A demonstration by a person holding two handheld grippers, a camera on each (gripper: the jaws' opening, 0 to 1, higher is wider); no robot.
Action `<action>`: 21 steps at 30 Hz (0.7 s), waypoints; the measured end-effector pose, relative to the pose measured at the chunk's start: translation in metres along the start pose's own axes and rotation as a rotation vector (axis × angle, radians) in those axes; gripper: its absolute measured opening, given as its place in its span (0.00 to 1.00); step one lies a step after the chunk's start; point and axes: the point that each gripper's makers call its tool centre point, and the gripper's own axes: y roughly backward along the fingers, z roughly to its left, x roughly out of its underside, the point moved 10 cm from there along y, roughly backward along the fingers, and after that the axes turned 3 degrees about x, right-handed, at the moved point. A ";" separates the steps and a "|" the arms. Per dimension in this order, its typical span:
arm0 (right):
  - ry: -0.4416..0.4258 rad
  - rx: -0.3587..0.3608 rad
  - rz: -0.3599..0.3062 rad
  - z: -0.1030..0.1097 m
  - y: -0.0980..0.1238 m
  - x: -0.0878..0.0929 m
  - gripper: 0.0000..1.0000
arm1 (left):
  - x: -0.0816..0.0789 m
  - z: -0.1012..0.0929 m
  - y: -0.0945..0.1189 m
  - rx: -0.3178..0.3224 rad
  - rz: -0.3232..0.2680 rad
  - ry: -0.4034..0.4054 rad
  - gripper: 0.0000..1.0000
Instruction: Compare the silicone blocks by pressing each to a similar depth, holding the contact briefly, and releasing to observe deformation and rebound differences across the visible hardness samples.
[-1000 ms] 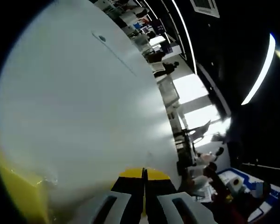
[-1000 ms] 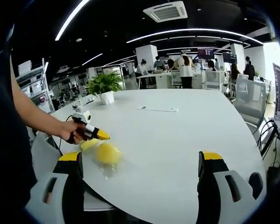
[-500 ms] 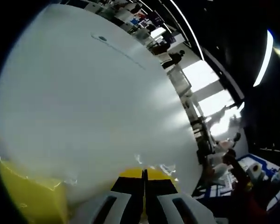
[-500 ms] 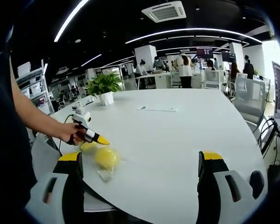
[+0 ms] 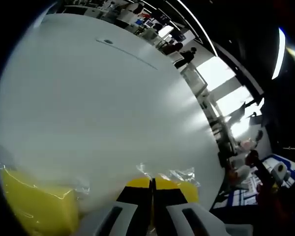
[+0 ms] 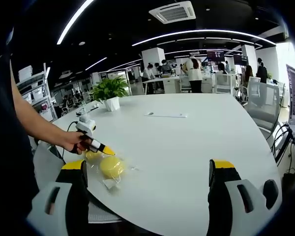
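Looking along the left gripper (image 5: 151, 189), its two yellow-tipped jaws are pressed together with no gap between them and nothing seen clamped; the tips sit low over the white table (image 5: 98, 108), right at a wrapped yellow silicone block (image 5: 187, 189) in crinkled clear film, though actual contact cannot be confirmed; a second yellow block (image 5: 37, 209), also film-wrapped, lies at lower left of the left gripper view, just beside the jaws.

In the right gripper view the right gripper (image 6: 147, 179) stands wide open, jaws far apart and empty, held well back from the blocks near the table's edge; between its jaws, further off, a person's hand (image 6: 73, 142) holds the left gripper with its yellow tip angled down at the yellow blocks, the round one (image 6: 112, 166) nearest, a smaller piece just behind it; beyond, a potted plant (image 6: 109, 91) stands on the table; far background shows people at desks.
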 end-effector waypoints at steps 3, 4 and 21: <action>0.001 -0.001 0.002 0.000 -0.001 0.001 0.96 | 0.000 -0.001 0.000 -0.009 -0.001 -0.017 0.00; 0.000 -0.002 0.002 0.000 -0.001 0.001 0.96 | 0.000 -0.001 -0.001 -0.012 -0.001 -0.023 0.00; -0.002 -0.002 0.002 0.001 -0.001 0.001 0.96 | 0.001 -0.001 -0.001 -0.030 -0.011 -0.057 0.00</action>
